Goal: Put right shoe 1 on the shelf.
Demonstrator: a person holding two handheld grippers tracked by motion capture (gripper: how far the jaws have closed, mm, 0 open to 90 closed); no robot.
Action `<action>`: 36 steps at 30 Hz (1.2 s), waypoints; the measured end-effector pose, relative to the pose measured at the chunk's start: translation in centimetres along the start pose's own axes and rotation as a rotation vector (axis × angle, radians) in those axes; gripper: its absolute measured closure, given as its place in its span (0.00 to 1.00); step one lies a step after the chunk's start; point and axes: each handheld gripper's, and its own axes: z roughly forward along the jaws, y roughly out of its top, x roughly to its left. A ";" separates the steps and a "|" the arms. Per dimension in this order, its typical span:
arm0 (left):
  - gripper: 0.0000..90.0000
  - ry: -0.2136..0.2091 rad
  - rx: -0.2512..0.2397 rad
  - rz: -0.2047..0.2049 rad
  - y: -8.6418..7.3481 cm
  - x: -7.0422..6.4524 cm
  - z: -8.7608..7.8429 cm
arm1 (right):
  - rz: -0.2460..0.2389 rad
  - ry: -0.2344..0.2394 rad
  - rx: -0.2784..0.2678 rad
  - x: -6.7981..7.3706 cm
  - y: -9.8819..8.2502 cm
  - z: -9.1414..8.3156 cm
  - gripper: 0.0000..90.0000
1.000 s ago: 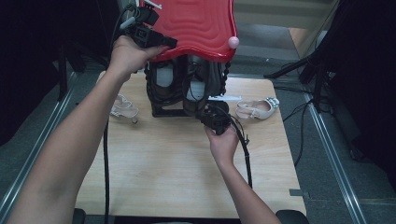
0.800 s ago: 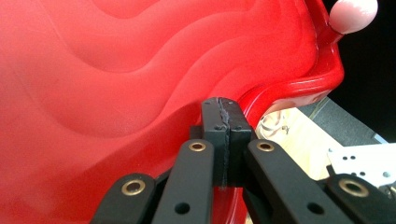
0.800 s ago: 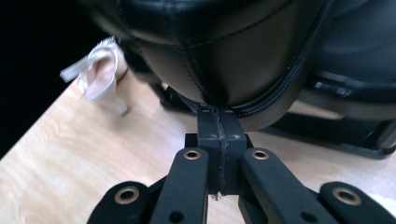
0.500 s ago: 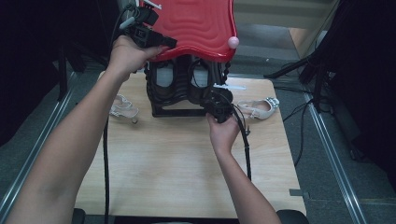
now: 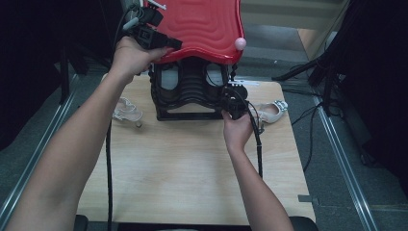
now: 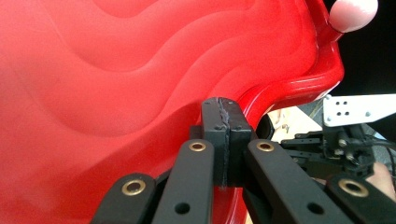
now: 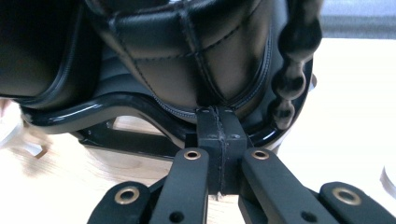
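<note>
At the left of the wooden table [image 5: 192, 183] a pale sandal [image 5: 126, 109] lies flat, just beside the left side of the black machine [image 5: 192, 91] that stands at the far middle of the table.

Your left hand [image 5: 130, 55] holds the left gripper [image 5: 166, 44] high, at the left edge of the red wavy cover [image 5: 207, 24] on top of the machine. In the left gripper view its two jaws are pressed together, pad against pad, with no gap, and their tips rest against the curved rim of the red cover [image 6: 140, 93]. I cannot tell if anything thin is caught between them. A pink round knob [image 5: 240, 43] sits at the right corner of the cover.

Your right hand [image 5: 236, 132] holds the right gripper [image 5: 235, 107] low, at the right front corner of the machine. In the right gripper view its jaws are also closed flat on each other, and the tips touch the black padded part [image 7: 196, 51] just above the shiny black frame [image 7: 107, 105].

At the right, a second pale sandal [image 5: 270, 111] lies on the table, just beside your right gripper.
</note>
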 end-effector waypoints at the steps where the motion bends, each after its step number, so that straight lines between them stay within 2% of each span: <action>1: 1.00 0.001 0.002 0.003 0.0 0.0 0.0 | 0.010 0.019 0.002 -0.1 -0.2 0.1 1.00; 2: 1.00 0.002 0.002 0.002 0.0 0.1 0.0 | 0.010 0.029 0.007 -0.1 -0.3 0.1 1.00; 4: 1.00 0.003 0.002 0.007 0.0 0.0 0.0 | -0.006 0.059 -0.019 -0.1 -0.7 -0.2 1.00; 6: 1.00 0.006 0.002 0.002 0.1 0.0 0.0 | 0.016 0.100 -0.021 -0.3 -0.9 -0.8 1.00; 10: 1.00 0.021 0.010 -0.001 0.2 -0.2 -0.1 | 0.004 0.136 -0.019 -0.4 -1.8 -1.9 1.00; 11: 0.97 0.018 -0.001 -0.009 0.2 -0.2 -0.2 | 0.002 0.142 -0.020 -0.4 -1.9 -2.1 1.00; 13: 0.89 -0.017 -0.005 -0.025 0.4 -0.2 -0.6 | 0.000 0.162 -0.019 -0.5 -2.4 -2.6 1.00; 16: 0.85 -0.016 -0.004 -0.005 0.4 -0.9 -1.4 | -0.028 0.184 -0.018 -0.5 -3.1 -3.5 1.00; 20: 0.77 -0.023 -0.010 0.003 0.1 -1.6 -2.8 | -0.043 0.219 -0.018 -0.6 -4.0 -4.5 0.99; 23: 0.72 -0.045 -0.026 0.001 -0.6 -2.3 -3.8 | -0.051 0.235 -0.014 -0.7 -4.6 -5.0 0.98; 26: 0.68 -0.055 -0.037 0.026 -1.8 -3.3 -4.5 | -0.063 0.243 -0.008 -0.7 -5.0 -5.3 0.96; 28: 0.65 -0.062 -0.026 0.039 -2.6 -3.7 -4.6 | -0.059 0.262 -0.001 -0.8 -5.3 -5.3 0.94; 30: 0.64 -0.076 -0.012 0.049 -3.9 -4.2 -4.5 | -0.054 0.282 0.009 -1.0 -5.8 -5.2 0.94; 34: 0.62 -0.094 0.014 0.058 -6.4 -4.5 -3.8 | -0.110 0.263 0.015 -0.9 -6.8 -5.0 0.94; 36: 0.62 -0.094 0.019 0.057 -7.6 -4.5 -3.4 | -0.091 0.275 0.024 -0.9 -7.4 -4.8 0.92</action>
